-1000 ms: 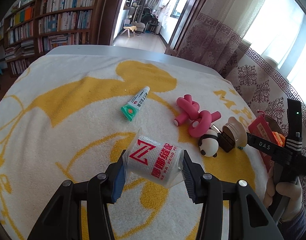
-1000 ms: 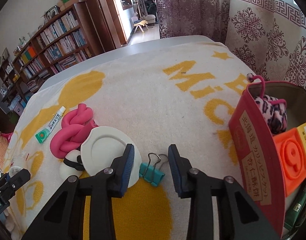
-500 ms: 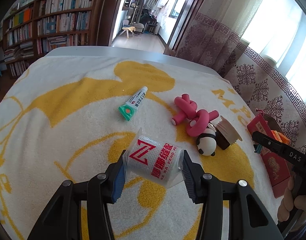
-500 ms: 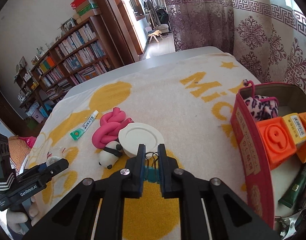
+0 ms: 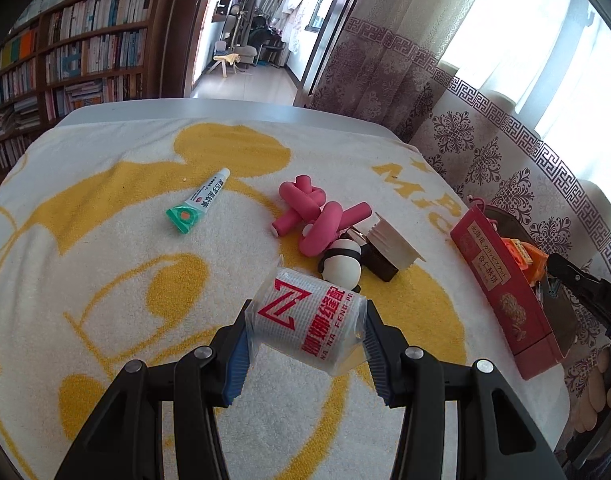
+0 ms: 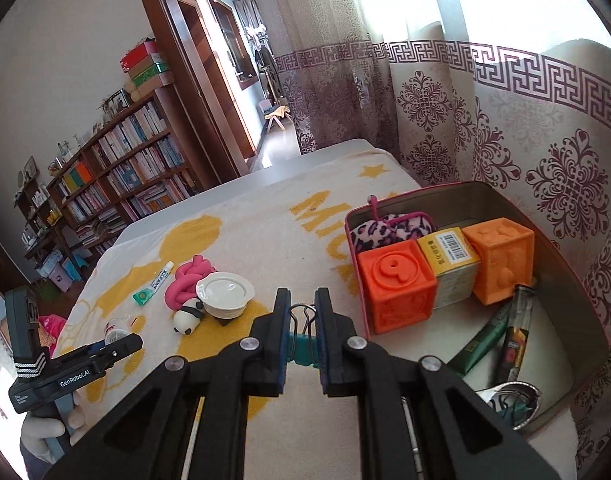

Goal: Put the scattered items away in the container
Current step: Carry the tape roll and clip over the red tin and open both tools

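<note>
right wrist view, right hand-held gripper (image 6: 301, 320) pinching teal binder clip (image 6: 301, 350), beside red tin (image 6: 577, 264)

Orange cubes (image 6: 393, 284), teal clip (image 6: 301, 350), pink foam twist (image 5: 317, 220), yellow-patterned white towel (image 5: 105, 248).
</note>
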{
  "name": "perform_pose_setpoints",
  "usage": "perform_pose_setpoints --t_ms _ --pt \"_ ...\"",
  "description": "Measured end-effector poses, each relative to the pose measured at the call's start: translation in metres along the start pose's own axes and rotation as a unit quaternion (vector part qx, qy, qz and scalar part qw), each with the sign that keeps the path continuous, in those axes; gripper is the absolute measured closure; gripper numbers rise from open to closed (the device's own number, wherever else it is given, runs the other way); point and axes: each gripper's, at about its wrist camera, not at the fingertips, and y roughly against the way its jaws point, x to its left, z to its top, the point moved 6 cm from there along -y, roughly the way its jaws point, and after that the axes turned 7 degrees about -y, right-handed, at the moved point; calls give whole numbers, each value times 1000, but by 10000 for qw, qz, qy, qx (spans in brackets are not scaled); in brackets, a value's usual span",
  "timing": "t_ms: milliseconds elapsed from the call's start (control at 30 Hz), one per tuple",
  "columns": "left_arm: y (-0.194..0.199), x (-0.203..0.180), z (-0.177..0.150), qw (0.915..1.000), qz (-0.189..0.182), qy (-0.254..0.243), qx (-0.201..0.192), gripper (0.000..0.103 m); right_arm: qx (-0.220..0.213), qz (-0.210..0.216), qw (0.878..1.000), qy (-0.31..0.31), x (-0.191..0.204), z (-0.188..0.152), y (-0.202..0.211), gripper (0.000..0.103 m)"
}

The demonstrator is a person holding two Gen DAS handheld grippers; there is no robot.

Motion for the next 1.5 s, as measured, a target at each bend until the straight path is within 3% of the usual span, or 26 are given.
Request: perform_pose_setpoints --t_ms 300,600,767,867,1033,1233,1300,1333,1500 --pt "-3 -64 6 9987 -185 -479 68 51 -236 -302 9980 -497 -73 5 27 90" --pt "-11 -134 14 9948 -366 -939 124 51 -197 -37 9953 -946 -116 5 32 88" --pt "-18 -175 19 9916 -497 -1186 138 51 -268 180 9957 -865 -120 9 41 85" --pt "-21 -199 23 9891 -641 -1315 142 51 -406 148 9959 -794 -125 12 48 75" --pt "-31 -239 31 9842 -834 -1559 135 51 -536 221 9934 -986 -136 13 56 45" --pt "-48 -276 38 9777 -1072 -1798 189 50 -686 178 9936 -880 -136 16 62 37" --pt "-53 -281 38 9773 -1048 -1826 239 36 -743 135 9937 -833 -135 17 64 32" --pt "-54 -281 39 9780 -1025 -1802 211 25 -768 113 9936 -815 -135 17 64 29" --pt "-53 -261 40 9831 -922 -1569 178 23 -791 104 9931 -862 -137 17 63 25"
